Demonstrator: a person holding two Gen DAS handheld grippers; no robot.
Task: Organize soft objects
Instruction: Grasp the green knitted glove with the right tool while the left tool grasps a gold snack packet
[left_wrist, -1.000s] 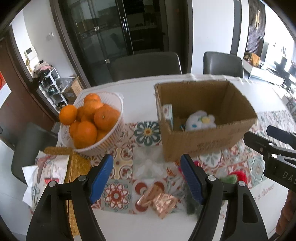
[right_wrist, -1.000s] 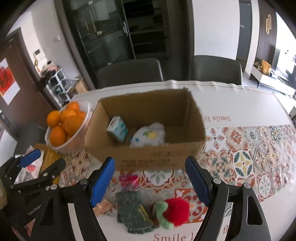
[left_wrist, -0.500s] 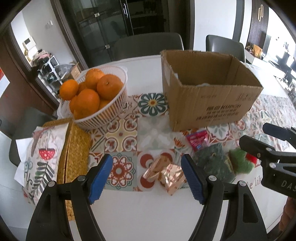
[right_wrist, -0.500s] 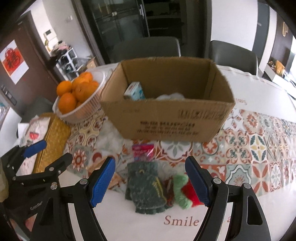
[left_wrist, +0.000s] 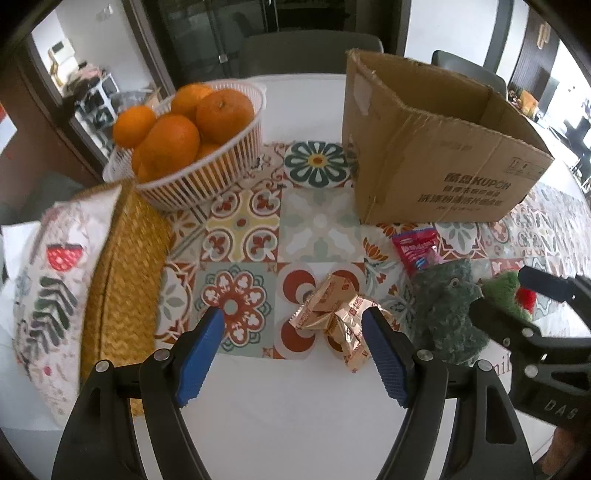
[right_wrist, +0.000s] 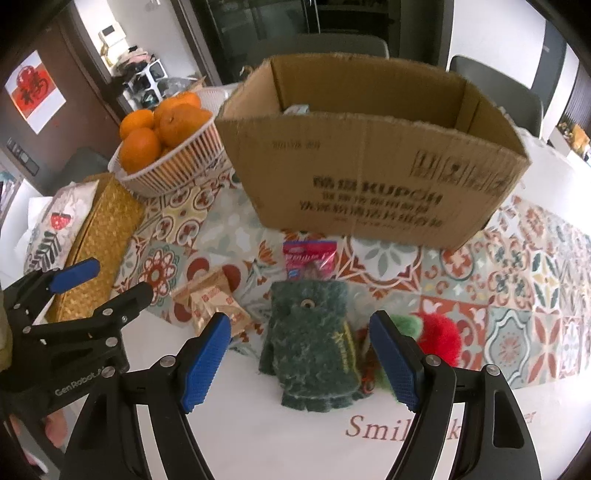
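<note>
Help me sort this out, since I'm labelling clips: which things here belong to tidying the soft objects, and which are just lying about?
Job:
green glove
red and green plush
cardboard box
right tool, open over the glove

Lying about:
basket of oranges
gold snack packets
pink packet
woven mat

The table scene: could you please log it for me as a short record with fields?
left gripper: open, empty, above the gold snack packets
right gripper: open, empty, over the green glove
cardboard box: open top, behind the loose items
pink packet: flat between box and glove
red and green plush: right of the glove
basket of oranges: left of the box
woven tray: left table edge
</note>
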